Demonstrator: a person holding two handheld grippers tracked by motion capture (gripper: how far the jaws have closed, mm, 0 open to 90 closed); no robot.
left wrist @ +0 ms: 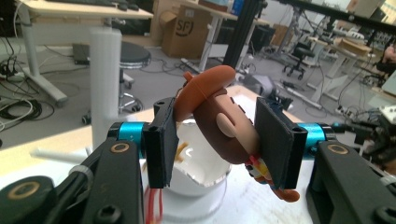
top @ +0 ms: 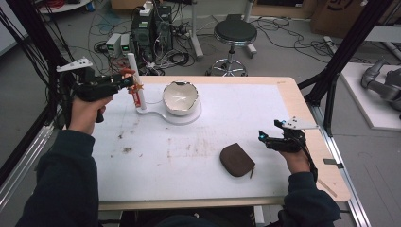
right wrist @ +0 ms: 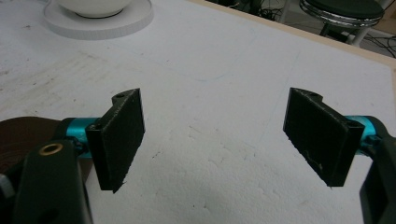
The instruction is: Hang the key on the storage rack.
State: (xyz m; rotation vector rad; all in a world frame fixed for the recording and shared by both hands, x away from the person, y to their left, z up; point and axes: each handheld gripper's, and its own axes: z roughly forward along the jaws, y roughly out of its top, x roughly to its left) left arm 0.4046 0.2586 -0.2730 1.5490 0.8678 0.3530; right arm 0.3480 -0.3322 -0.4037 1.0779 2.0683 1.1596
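Landmark: the white bowl [top: 180, 98], sitting on a round white base [top: 191, 118] at the far middle of the table [top: 198, 175].
Left gripper [top: 126, 81]: you have its jaws pinching a brown-and-orange toy figure [left wrist: 219, 126], held in the air just left of the bowl, close to the white post [top: 134, 75].
Grip: in the left gripper view the jaws press the rounded head, and the rest of the figure hangs out below them.
Risk, slip: a round, smooth surface between flat pads could rotate or squirt out if you swing or ease pressure.
Risk, collision: the post stands right beside the figure; a sideways move toward the bowl could clip it or the bowl's jagged rim.
Right gripper [top: 276, 137]: jaws spread wide, nothing between them, low over the table well right of and nearer you than the bowl.
Risk, snag: the brown pouch [top: 237, 160] lies just beside that gripper; dropping the hand could nudge it.
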